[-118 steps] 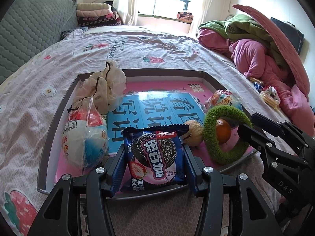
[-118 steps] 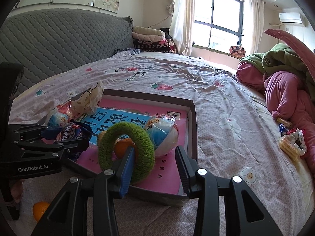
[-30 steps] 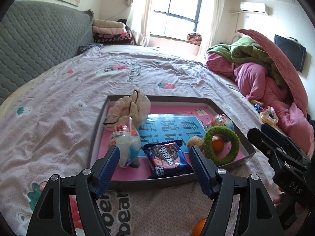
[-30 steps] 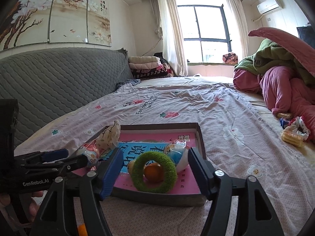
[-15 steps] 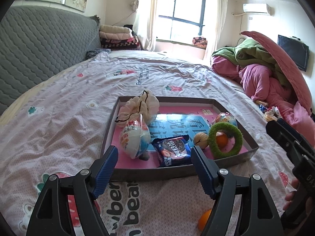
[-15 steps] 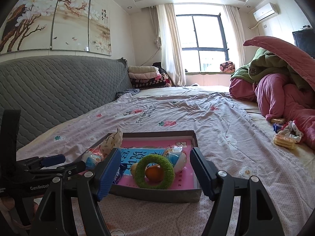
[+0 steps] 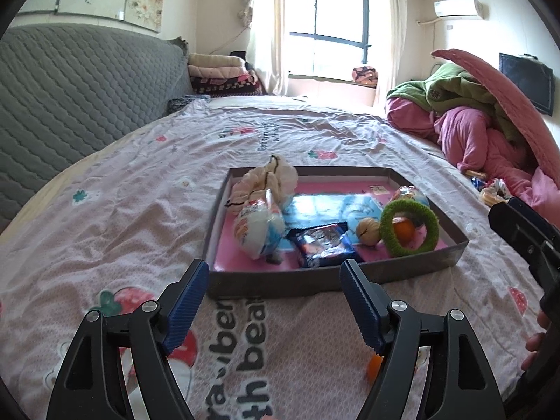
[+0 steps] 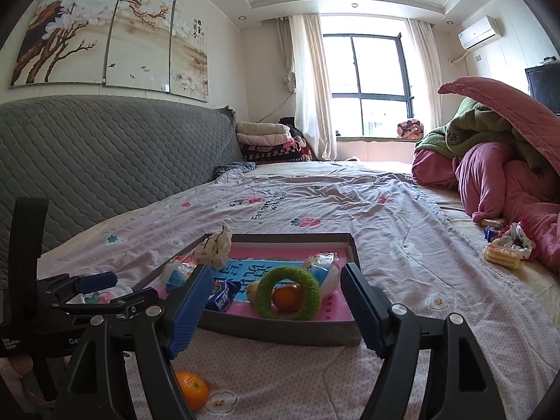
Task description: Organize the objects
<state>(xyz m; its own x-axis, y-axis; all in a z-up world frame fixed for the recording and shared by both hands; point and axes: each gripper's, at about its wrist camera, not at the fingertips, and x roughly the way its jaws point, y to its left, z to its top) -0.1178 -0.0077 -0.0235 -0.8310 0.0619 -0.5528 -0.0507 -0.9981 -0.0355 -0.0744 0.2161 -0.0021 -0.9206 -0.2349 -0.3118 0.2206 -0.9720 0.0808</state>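
Currently between picks: left gripper (image 7: 273, 297) and right gripper (image 8: 276, 309) both released, empty. Loose orange (image 8: 191, 389) lies beside right gripper's left finger, outside tray (image 8: 280, 330). Beyond fingertips, tray holds sorted items. Next: likely grasp orange.

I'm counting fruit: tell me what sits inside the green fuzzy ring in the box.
An orange shows through the hole of the green fuzzy ring, which leans in the box. Its lower part is covered by the ring, so whatever lies beneath cannot be seen.
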